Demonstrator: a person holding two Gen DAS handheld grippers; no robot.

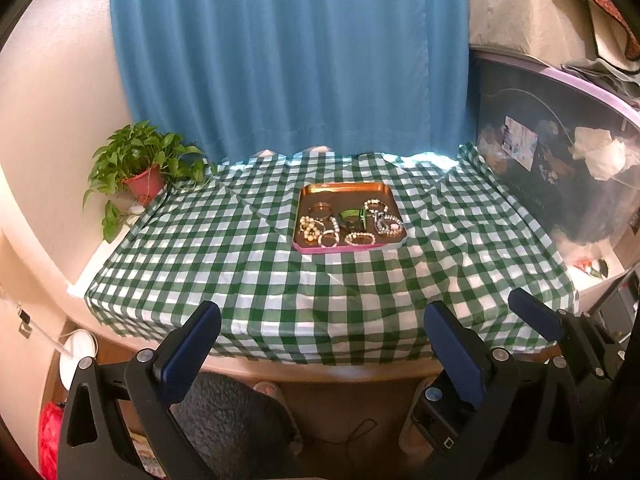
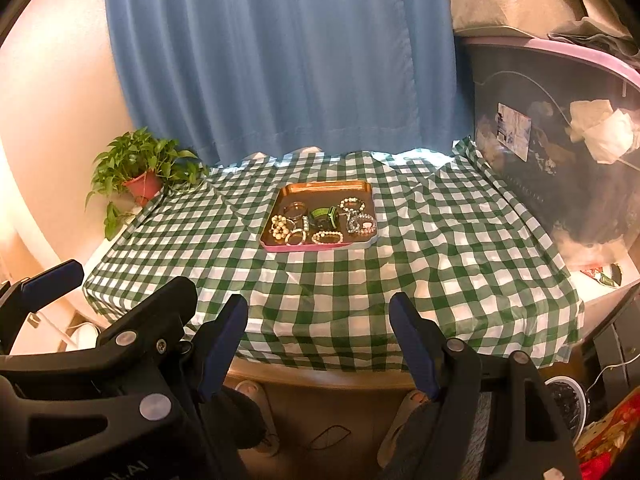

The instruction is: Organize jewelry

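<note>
A copper-coloured tray with a pink rim [image 1: 344, 191] [image 2: 324, 188] lies mid-table on a green-and-white checked cloth [image 1: 280, 280] [image 2: 420, 264]. In it lie several bracelets: pearl-like bead strands [image 1: 311, 227] [image 2: 280, 227], a metal bangle [image 1: 321, 211] [image 2: 296, 210] and a green band [image 1: 351, 215] [image 2: 323, 213]. My left gripper [image 1: 320, 320] stands open at the table's near edge, nothing between its blue pads. My right gripper [image 2: 320, 312] is open and empty too, well short of the tray. One right finger [image 1: 536, 312] shows in the left wrist view, one left finger [image 2: 52, 280] in the right wrist view.
A potted green plant [image 1: 140, 164] [image 2: 140, 168] stands at the table's back left corner. A blue curtain [image 1: 288, 60] hangs behind. A dark storage bin with a lilac rim [image 1: 560, 152] [image 2: 560, 140] borders the right side. Feet in slippers [image 1: 272, 392] show under the table edge.
</note>
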